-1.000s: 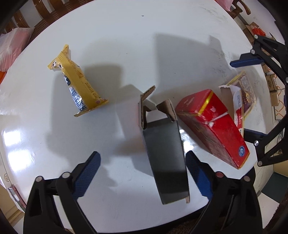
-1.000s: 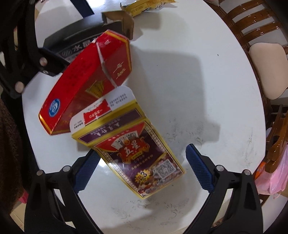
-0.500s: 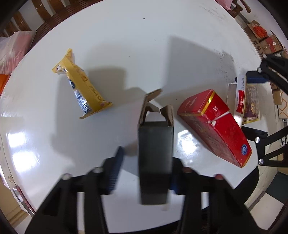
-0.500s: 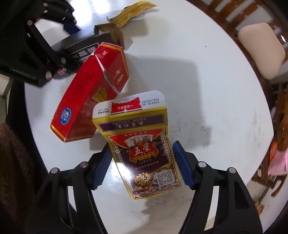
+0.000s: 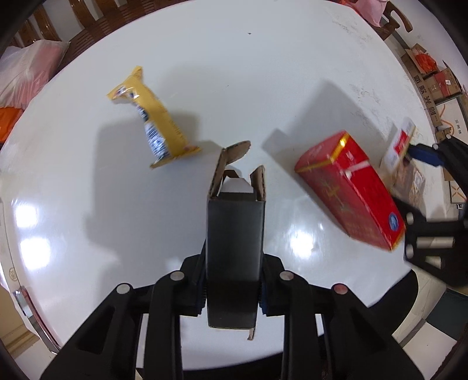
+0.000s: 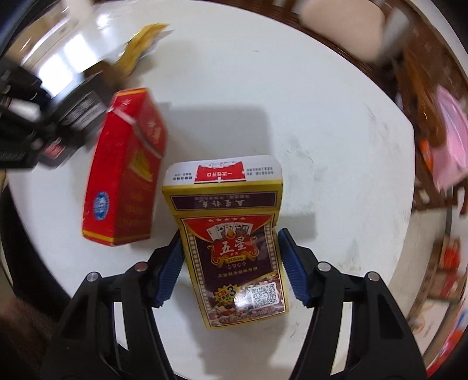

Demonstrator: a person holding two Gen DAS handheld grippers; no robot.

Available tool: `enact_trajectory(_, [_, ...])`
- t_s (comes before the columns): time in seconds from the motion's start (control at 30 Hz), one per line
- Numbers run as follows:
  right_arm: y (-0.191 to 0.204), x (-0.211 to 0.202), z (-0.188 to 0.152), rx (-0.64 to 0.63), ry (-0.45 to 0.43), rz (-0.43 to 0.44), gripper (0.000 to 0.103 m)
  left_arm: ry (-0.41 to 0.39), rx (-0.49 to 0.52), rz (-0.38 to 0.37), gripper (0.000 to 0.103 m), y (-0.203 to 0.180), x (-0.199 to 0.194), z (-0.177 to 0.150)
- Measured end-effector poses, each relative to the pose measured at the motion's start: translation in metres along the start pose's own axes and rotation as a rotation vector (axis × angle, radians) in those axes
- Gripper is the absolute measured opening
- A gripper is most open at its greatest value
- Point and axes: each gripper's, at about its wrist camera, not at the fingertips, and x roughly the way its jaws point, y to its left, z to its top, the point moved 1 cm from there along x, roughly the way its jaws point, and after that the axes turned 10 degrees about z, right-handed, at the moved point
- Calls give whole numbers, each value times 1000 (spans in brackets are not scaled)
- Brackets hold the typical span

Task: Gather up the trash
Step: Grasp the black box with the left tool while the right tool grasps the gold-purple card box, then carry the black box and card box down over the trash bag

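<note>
My left gripper point(image 5: 233, 263) points straight down, its jaws closing with the pads pressed on both sides of a black carton point(image 5: 234, 222) whose brown top flaps stand open. A yellow snack wrapper point(image 5: 155, 128) lies on the white round table point(image 5: 234, 73) to the upper left. A red box point(image 5: 348, 190) lies to the right. In the right wrist view my right gripper point(image 6: 229, 257) is closing too, its blue pads against the sides of a playing-card box point(image 6: 234, 251) with an open white flap. The red box point(image 6: 125, 175) sits just left of it.
Wooden chairs point(image 5: 73, 26) ring the table, one with a beige cushion point(image 6: 345, 26). A pink bag point(image 6: 450, 140) hangs at the right. Cardboard boxes point(image 5: 433, 81) stand on the floor beyond the table edge. A pink-white bag point(image 5: 26, 67) lies at the left.
Both grippers went from wide open to closed on their boxes. The black carton now stands straight between the left pads. The right gripper rolled until the card box lined up between its fingers.
</note>
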Motion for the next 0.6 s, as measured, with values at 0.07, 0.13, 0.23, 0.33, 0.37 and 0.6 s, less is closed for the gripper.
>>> enact_trajectory(0.07, [-2, -6, -4, 45, -12, -17, 62, -14, 0, 10, 26, 2, -7, -11])
enact_trajectory(0.13, [-3, -19, -9, 93, -36, -11, 62, -34, 3, 20, 26, 6, -16, -20])
enact_trajectory(0.23, [4, -44, -15, 120, -81, -36, 62, -69, 10, 28, 26, 7, -30, -38])
enact_trajectory(0.33, [24, -68, -21, 125, -121, -33, 62, -105, 14, 39, 26, 7, -43, -58])
enact_trajectory(0.37, [31, -74, -23, 125, -135, -34, 62, -114, 11, 42, 26, 6, -48, -65])
enact_trajectory(0.6, [73, -112, -39, 97, -207, -30, 62, -170, 4, 27, 26, 4, -80, -128])
